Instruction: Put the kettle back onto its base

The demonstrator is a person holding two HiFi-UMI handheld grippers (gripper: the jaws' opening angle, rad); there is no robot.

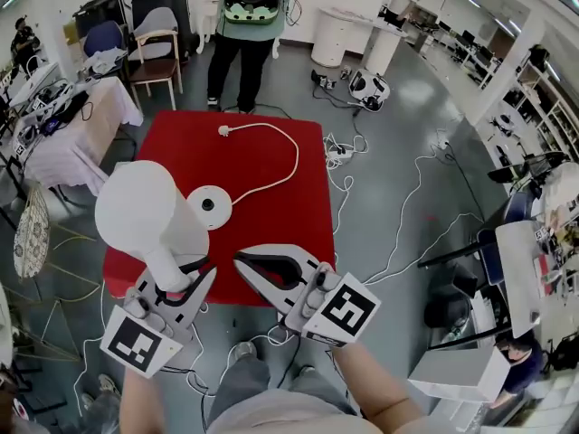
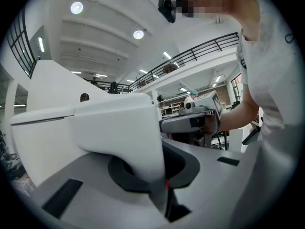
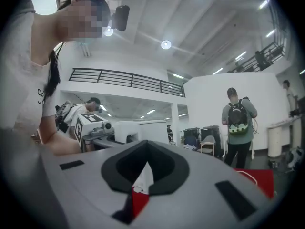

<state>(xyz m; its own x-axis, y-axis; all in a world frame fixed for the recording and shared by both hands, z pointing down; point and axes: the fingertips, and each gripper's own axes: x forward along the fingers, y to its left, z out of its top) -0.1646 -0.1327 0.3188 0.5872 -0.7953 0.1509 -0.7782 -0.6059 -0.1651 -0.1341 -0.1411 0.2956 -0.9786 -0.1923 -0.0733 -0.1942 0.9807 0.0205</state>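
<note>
In the head view a white kettle (image 1: pixel 145 213) hangs tilted over the front left of the red table (image 1: pixel 181 147). My left gripper (image 1: pixel 187 277) is shut on its handle (image 2: pixel 119 128) from below, and the kettle body (image 2: pixel 57 89) fills the left gripper view. The round white base (image 1: pixel 210 206) lies on the table just right of the kettle, and its white cord (image 1: pixel 291 156) loops back to a plug (image 1: pixel 223 130). My right gripper (image 1: pixel 242 260) hovers over the table's front edge, right of the kettle, shut and empty (image 3: pixel 145 163).
A person with a backpack (image 1: pixel 253 16) stands behind the table, next to a chair (image 1: pixel 156 57). White cables (image 1: pixel 362 179) trail over the floor to the right. A cluttered cloth-covered table (image 1: pixel 54 125) stands at the left, and white boxes (image 1: pixel 457 373) sit at the lower right.
</note>
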